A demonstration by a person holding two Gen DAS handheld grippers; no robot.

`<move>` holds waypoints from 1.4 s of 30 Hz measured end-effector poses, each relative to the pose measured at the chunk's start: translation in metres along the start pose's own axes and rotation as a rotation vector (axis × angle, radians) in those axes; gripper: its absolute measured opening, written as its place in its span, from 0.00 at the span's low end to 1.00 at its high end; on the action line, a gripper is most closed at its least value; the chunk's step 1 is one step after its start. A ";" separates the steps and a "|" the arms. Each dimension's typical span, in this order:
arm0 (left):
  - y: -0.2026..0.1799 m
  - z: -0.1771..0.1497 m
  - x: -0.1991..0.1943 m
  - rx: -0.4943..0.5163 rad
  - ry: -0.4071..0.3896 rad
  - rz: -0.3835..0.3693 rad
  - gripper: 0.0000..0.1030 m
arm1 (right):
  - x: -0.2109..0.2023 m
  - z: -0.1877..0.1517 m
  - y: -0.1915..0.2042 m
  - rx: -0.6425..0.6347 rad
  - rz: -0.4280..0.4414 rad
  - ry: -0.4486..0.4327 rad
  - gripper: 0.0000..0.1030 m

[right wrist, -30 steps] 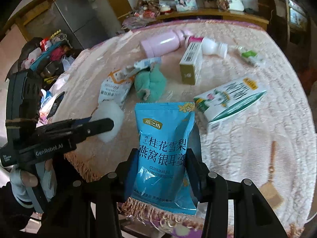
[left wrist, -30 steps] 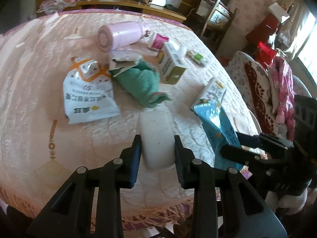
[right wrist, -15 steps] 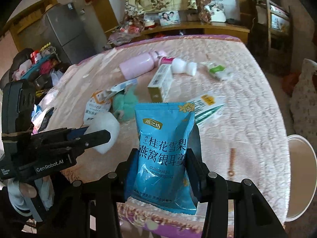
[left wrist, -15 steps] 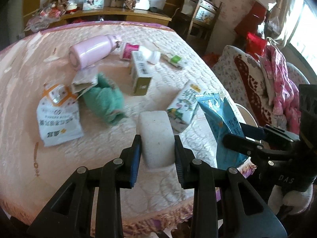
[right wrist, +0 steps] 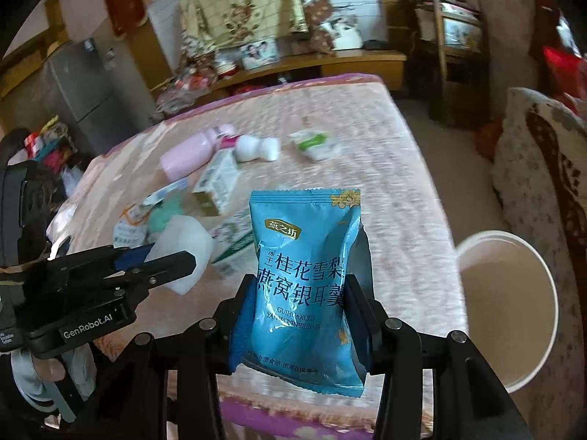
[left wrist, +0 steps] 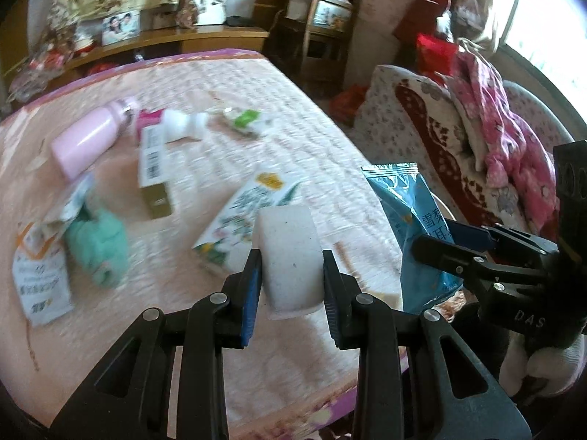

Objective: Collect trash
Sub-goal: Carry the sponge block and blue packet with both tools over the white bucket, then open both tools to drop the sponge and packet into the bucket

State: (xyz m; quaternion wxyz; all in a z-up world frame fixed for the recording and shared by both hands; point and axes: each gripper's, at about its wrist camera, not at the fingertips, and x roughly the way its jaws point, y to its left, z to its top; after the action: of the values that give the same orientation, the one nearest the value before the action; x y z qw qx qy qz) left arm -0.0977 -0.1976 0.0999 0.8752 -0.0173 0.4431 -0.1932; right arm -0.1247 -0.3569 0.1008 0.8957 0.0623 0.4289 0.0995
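- gripping a white foam block (left wrist: pixel 288 256), the left gripper (left wrist: pixel 291 286) holds it clear above the table (left wrist: pixel 293 117), presumably for binning.
- right view: right gripper (right wrist: pixel 302 315) pinches a blue snack packet (right wrist: pixel 304 275), upright, near the white bin (right wrist: pixel 513 311) beside the table.

The left wrist camera looks steeply down along its own fingers, close above the near edge of the pink quilted table (left wrist: pixel 293 117); the right wrist camera does likewise from just beside it. Both share the table; each sees the other gripper.
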 end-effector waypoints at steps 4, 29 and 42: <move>-0.023 0.010 0.013 0.039 0.007 -0.019 0.28 | -0.010 -0.003 -0.024 0.042 -0.032 -0.014 0.44; -0.137 0.036 0.086 0.161 0.083 -0.170 0.28 | -0.042 -0.035 -0.155 0.253 -0.213 -0.030 0.44; -0.165 0.037 0.121 0.177 0.135 -0.254 0.28 | -0.026 -0.055 -0.198 0.342 -0.257 0.013 0.44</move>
State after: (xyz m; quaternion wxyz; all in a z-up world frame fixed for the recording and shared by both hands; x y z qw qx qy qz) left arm -0.0577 -0.3976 0.0626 0.8101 0.0167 0.4764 -0.3414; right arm -0.1585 -0.5543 0.0474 0.8746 0.1575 0.4498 -0.0892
